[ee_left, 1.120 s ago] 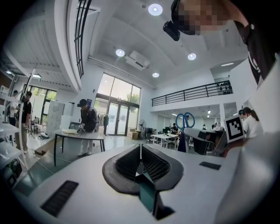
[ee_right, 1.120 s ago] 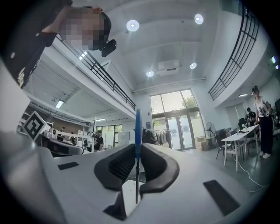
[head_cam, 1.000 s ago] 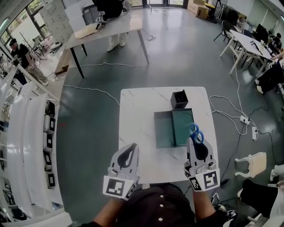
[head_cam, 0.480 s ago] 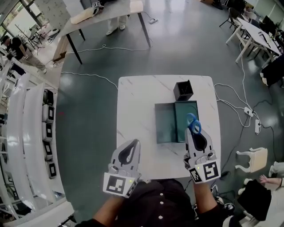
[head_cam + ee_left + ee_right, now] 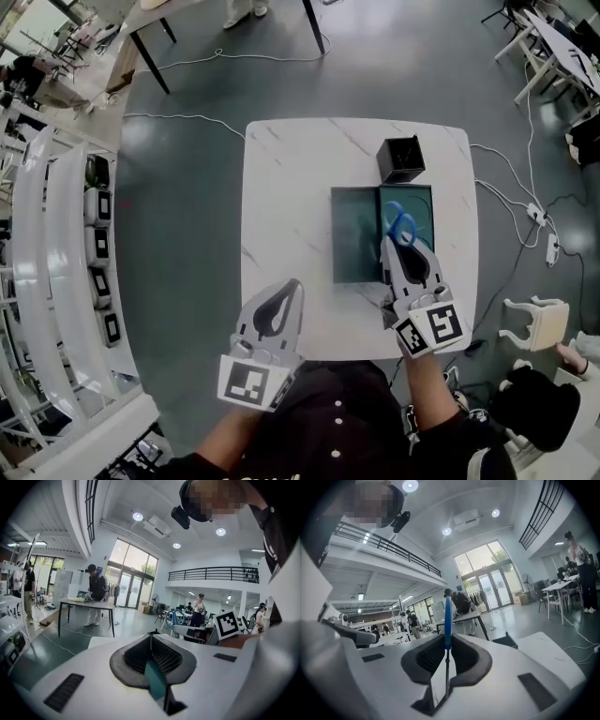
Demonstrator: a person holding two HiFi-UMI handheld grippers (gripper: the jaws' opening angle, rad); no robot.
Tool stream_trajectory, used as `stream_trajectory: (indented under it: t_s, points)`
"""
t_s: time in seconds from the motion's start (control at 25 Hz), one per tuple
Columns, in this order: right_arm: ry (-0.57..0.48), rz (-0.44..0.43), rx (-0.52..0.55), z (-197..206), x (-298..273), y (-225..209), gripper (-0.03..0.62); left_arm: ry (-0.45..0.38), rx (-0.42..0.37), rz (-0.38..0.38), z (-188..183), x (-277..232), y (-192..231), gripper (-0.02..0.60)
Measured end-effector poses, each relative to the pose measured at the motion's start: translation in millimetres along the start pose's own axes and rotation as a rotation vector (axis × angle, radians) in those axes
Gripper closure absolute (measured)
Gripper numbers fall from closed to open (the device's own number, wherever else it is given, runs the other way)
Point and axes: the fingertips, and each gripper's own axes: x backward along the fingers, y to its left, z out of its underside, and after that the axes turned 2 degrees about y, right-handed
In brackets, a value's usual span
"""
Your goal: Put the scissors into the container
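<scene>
Right of centre in the head view, the right gripper (image 5: 403, 251) pinches the scissors (image 5: 401, 225) over the green tray (image 5: 354, 234), short of the black container (image 5: 400, 159); delivery apparently remains. The left gripper (image 5: 290, 291) is pressed together, empty.

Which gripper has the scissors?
The right gripper: its jaws are shut on the blue-handled scissors, held over the teal tray. The left gripper is shut with nothing in it.

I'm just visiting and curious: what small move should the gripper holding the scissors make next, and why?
Probably carry the right gripper forward. It is shut on the scissors above the green tray, and the open black container stands just beyond.
</scene>
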Motion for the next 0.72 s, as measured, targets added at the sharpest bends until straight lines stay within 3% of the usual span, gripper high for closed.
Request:
stream_trajectory:
  t_s: [0.4, 0.72]
  points:
    - [0.206, -0.006, -0.188, 84.7, -50.2, -22.7, 0.542, 0.018, 0.083, -0.008, 19.3, -10.6, -4.4, 0.548]
    - [0.386, 0.025, -0.296, 147.4, -75.4, -30.9, 0.542, 0.022, 0.104, 0.001, 25.3, -13.3, -10.2, 0.548]
